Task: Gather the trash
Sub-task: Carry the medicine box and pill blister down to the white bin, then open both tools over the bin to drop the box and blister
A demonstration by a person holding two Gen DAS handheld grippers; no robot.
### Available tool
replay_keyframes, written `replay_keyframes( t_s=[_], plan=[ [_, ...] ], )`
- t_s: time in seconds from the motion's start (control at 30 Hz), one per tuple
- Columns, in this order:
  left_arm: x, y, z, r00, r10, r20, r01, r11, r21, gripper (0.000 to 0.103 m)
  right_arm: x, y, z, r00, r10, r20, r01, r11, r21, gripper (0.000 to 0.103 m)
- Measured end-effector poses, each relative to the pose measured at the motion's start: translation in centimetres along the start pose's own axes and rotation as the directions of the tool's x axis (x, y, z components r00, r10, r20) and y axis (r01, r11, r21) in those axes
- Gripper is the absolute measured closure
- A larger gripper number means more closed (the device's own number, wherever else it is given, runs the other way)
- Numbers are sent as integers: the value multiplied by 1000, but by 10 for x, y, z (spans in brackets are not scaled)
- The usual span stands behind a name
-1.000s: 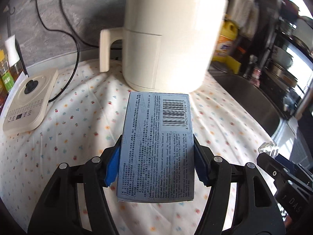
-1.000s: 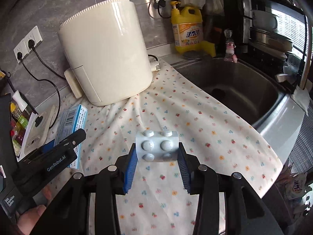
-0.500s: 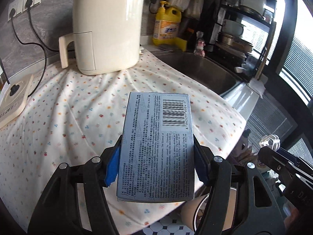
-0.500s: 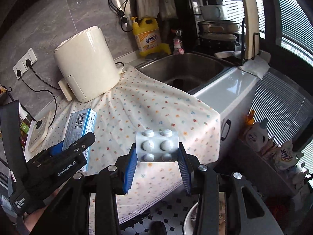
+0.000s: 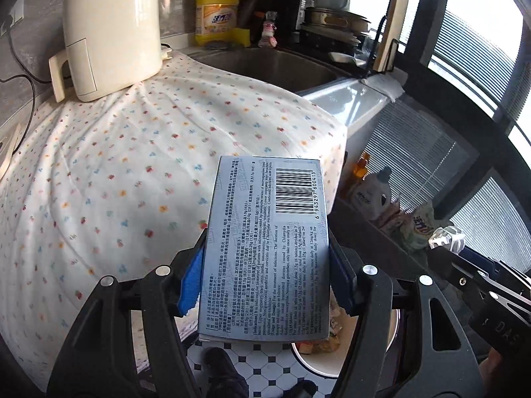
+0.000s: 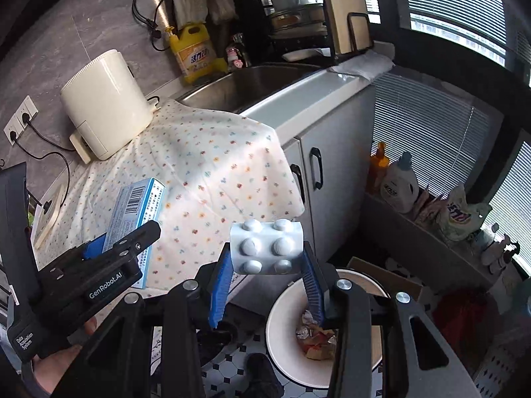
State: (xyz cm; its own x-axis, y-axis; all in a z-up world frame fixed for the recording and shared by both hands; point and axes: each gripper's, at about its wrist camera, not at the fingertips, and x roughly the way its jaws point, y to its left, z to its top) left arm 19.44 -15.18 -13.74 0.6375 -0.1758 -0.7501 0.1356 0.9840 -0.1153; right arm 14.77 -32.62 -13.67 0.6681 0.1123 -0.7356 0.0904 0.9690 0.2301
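Two pieces of trash are in hand. The left tongs (image 5: 267, 285) are clenched on a blue-grey medicine box (image 5: 267, 248), barcode face up, held out past the edge of the desk (image 5: 348, 98) and its dotted cloth (image 5: 132, 165). The right tongs (image 6: 265, 280) grip a silver blister pack (image 6: 267, 248) by its two sides, above a white waste bin (image 6: 282, 351) on the tiled floor (image 6: 232, 368); wrappers lie inside the bin. A cream air fryer (image 6: 106, 102) stands on the cloth near the sink (image 6: 252, 83).
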Motion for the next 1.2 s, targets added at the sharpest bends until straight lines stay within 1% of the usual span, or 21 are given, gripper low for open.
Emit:
replay_keyframes(
  t_s=[0.3, 0.37, 0.43, 0.47, 0.5, 0.53, 0.57, 0.77, 0.93, 1.0, 1.07, 1.1, 1.13, 1.17, 1.2],
  plan=[
    [23, -32, -39, 997, -14, -80, 16, 999, 28, 39, 6, -50, -38, 998, -35, -59, 39, 997, 63, 63],
    [27, -37, -46, 996, -14, -93, 17, 999, 34, 39, 9, -57, -45, 997, -33, -72, 38, 997, 74, 63],
    [31, -42, -53, 994, -14, -106, 18, 999, 42, 39, 12, -66, -52, 996, -14, -85, 22, 995, 98, 61],
    [32, -44, -55, 994, -15, -111, 20, 999, 45, 39, 12, -71, -55, 996, 0, -87, 11, 993, 119, 55],
    [34, -47, -57, 993, -16, -116, 22, 999, 47, 39, 11, -75, -58, 996, 5, -84, 6, 991, 134, 45],
    [35, -49, -58, 993, -18, -120, 24, 998, 49, 39, 9, -79, -60, 997, -2, -76, 13, 990, 142, 41],
    [36, -52, -59, 992, -22, -124, 28, 998, 52, 39, 6, -81, -62, 998, -12, -69, 22, 989, 145, 40],
    [38, -71, -65, 989, -50, -139, 62, 995, 82, 39, -7, -100, -68, 998, -36, -60, 46, 984, 174, 40],
    [44, -92, -71, 979, -102, -177, 121, 987, 102, 39, -17, -114, -70, 997, -57, -52, 66, 980, 188, 40],
    [45, -101, -73, 971, -137, -194, 159, 982, 103, 39, -21, -118, -71, 997, -65, -48, 73, 979, 190, 40],
    [48, -107, -75, 957, -194, -217, 217, 972, 88, 38, -24, -122, -71, 997, -71, -44, 78, 978, 193, 40],
    [49, -109, -75, 955, -194, -224, 219, 972, 90, 36, -25, -124, -71, 996, -73, -44, 80, 978, 194, 41],
    [49, -111, -74, 956, -190, -223, 215, 972, 92, 30, -25, -126, -71, 996, -75, -44, 82, 977, 196, 41],
    [48, -111, -73, 958, -191, -215, 214, 973, 89, 27, -26, -128, -70, 996, -76, -45, 83, 977, 197, 41],
    [46, -110, -71, 960, -188, -206, 210, 974, 85, 25, -26, -129, -70, 996, -76, -45, 84, 977, 198, 41]
  ],
)
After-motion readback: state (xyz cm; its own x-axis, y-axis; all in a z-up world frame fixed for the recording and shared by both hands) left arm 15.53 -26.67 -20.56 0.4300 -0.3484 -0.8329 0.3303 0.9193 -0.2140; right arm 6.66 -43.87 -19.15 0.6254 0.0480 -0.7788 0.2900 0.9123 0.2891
